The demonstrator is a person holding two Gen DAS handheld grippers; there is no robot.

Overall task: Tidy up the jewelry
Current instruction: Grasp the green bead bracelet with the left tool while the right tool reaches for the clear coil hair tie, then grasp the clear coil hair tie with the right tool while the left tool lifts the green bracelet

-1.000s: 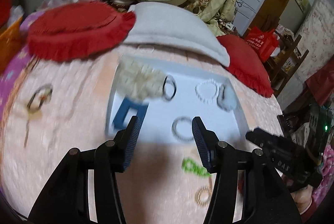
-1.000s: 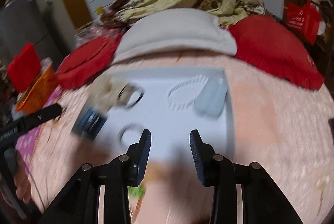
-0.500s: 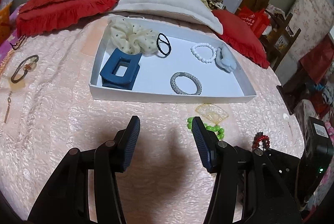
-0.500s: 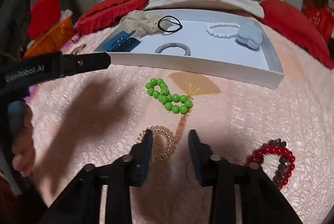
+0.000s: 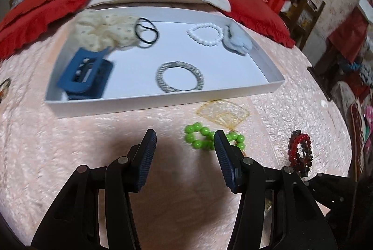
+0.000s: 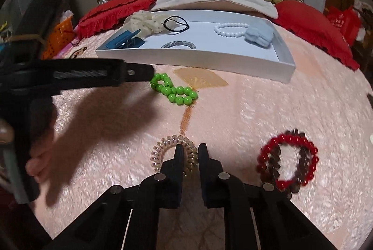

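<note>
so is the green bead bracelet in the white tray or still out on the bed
Out. The green bead bracelet lies on the pink bedspread, in front of the white tray.

Green beads (image 6: pixel 173 89), white tray (image 6: pixel 193 58), pink bedspread (image 6: pixel 256 114)

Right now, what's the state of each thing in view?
right gripper: fingers closing on spiral hair tie
left gripper: open, empty
green bead bracelet: loose on bedspread
red bead bracelet: loose on bedspread
white tray: holds blue claw clip, white bead bracelet
</note>
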